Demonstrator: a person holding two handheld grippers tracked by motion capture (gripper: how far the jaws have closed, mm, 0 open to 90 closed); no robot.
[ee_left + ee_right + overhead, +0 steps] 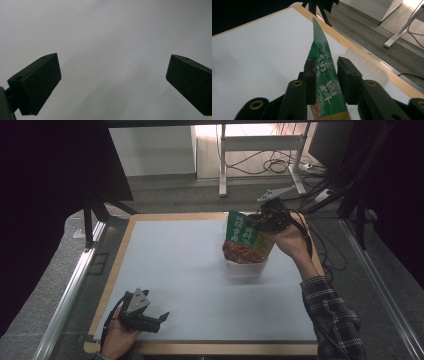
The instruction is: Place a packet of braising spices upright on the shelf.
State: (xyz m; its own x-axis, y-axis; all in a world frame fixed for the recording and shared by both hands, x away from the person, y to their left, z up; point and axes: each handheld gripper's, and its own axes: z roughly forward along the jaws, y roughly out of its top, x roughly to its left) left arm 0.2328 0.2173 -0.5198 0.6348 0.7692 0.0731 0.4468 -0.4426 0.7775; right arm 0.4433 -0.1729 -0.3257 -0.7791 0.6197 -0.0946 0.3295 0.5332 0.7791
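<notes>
My right claw [256, 221] is clamped on the top edge of a green snack packet [246, 239], one jaw on each face of it. In the right gripper view the packet [325, 82] runs up between the two black jaws, white characters on the green and a red-orange band at its lower end. From the high view, the packet hangs at a tilt over the far right part of the tabletop [200, 280], its lower end inside or just above a clear plastic container [245, 268] — I cannot tell whether it touches the bottom. The container's pale rim [367, 65] sits just behind the packet in the right gripper view, near the wooden edge of the tabletop.

My left claw [161, 319] is well apart from all this, low at the near left corner, held in my left hand [120, 335]. Its jaws stand wide with nothing between them; in the left gripper view the two black pads [42, 85] frame bare pale surface.

My right forearm wears a plaid sleeve [332, 317]. Beyond the tabletop are a grey floor and the white legs of a desk [260, 150] with loose cables — all well apart from my work.
</notes>
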